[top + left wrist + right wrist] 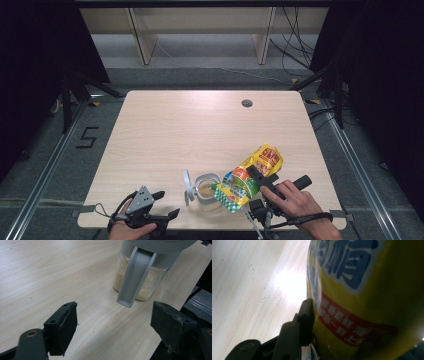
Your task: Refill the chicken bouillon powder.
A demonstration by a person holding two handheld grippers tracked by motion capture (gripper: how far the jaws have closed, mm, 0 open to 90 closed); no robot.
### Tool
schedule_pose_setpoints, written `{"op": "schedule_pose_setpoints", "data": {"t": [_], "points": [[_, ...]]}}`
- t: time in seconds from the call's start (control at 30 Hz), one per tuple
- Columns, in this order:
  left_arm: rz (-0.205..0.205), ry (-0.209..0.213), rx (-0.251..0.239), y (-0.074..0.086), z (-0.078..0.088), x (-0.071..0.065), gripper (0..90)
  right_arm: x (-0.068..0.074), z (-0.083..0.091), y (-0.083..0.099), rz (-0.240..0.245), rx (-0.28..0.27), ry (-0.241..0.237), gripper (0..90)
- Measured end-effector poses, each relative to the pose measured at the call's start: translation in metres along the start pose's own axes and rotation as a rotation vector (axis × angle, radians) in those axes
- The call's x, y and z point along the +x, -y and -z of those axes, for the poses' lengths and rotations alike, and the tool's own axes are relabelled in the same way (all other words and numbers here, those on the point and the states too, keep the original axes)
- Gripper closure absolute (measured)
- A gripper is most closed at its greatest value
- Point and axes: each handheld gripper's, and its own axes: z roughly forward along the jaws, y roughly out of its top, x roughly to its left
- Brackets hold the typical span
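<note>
high view has the right tongs [259,181] clamped on a yellow seasoning pouch [252,176], tipped so its green spout [214,187] sits over the open glass jar [207,193] near the desk's [190,130] front edge. right gripper view shows one jaw pressed to the pouch's printed side. the left tongs [165,205] rest at the front edge, jaws apart, nothing between them; the jar, part filled with pale granules, stands just beyond with its grey lid [133,277] flipped open.
</note>
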Motion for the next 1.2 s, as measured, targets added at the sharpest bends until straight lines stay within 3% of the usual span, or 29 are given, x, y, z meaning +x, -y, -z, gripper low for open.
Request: {"op": "schedule_pose_setpoints", "data": {"t": [0.1,0.13,0.2,0.33,0.37,0.4,0.43,0.5,0.6,0.63,0.67,0.73,0.77,0.8,0.83,0.93,1.2], "points": [[0.005,0.006,-0.004,0.0,0.0,-0.001,20.7,-0.001,0.0,0.001,-0.029,-0.015,0.0,63.2],[0.003,0.003,-0.006,0.0,0.001,-0.001,20.7,0.002,0.0,0.002,-0.074,-0.01,0.001,63.6],[-0.006,-0.003,-0.003,-0.001,0.001,0.0,20.7,0.003,0.0,0.004,-0.077,-0.018,-0.003,64.1],[-0.018,0.0,-0.005,-0.001,0.001,0.001,20.7,0.006,0.0,0.008,-0.14,-0.033,-0.016,65.1],[-0.006,-0.001,-0.014,-0.001,0.001,0.0,20.7,0.003,-0.001,0.009,-0.102,-0.055,-0.007,65.3],[-0.007,0.0,-0.014,-0.001,0.001,0.0,20.7,0.006,-0.001,0.01,-0.127,-0.064,-0.011,65.5],[-0.032,-0.009,0.009,-0.001,0.002,0.001,20.7,0.004,-0.001,0.011,-0.125,-0.063,-0.005,65.7],[-0.017,0.001,-0.01,-0.001,0.001,0.001,20.7,0.007,-0.004,0.014,-0.161,-0.089,-0.023,66.5],[-0.004,0.004,-0.02,-0.001,0.001,0.0,20.7,0.015,-0.003,0.018,-0.296,-0.077,-0.035,67.3],[-0.007,0.004,-0.02,-0.001,0.001,0.0,20.7,0.015,-0.006,0.02,-0.288,-0.107,-0.042,67.4],[-0.022,0.003,-0.009,-0.001,0.003,0.002,20.7,0.016,-0.006,0.021,-0.314,-0.105,-0.057,67.5],[0.006,-0.004,-0.012,-0.001,0.003,0.001,20.7,0.015,-0.006,0.024,-0.309,-0.12,-0.057,67.7],[0.009,0.003,-0.019,-0.001,0.002,0.0,20.7,0.017,-0.008,0.027,-0.346,-0.141,-0.061,67.8],[0.008,0.003,-0.016,-0.001,0.002,0.0,20.7,0.021,-0.007,0.027,-0.405,-0.127,-0.056,67.8],[0.012,0.004,-0.017,-0.001,0.002,0.0,20.7,0.018,-0.008,0.03,-0.363,-0.142,-0.07,67.9],[0.004,0.004,-0.015,-0.001,0.002,0.0,20.7,0.024,-0.008,0.035,-0.511,-0.145,-0.095,68.6],[0.002,-0.007,-0.009,-0.001,0.004,0.0,20.7,0.033,-0.021,0.048,-0.711,-0.245,-0.137,69.7]]}}
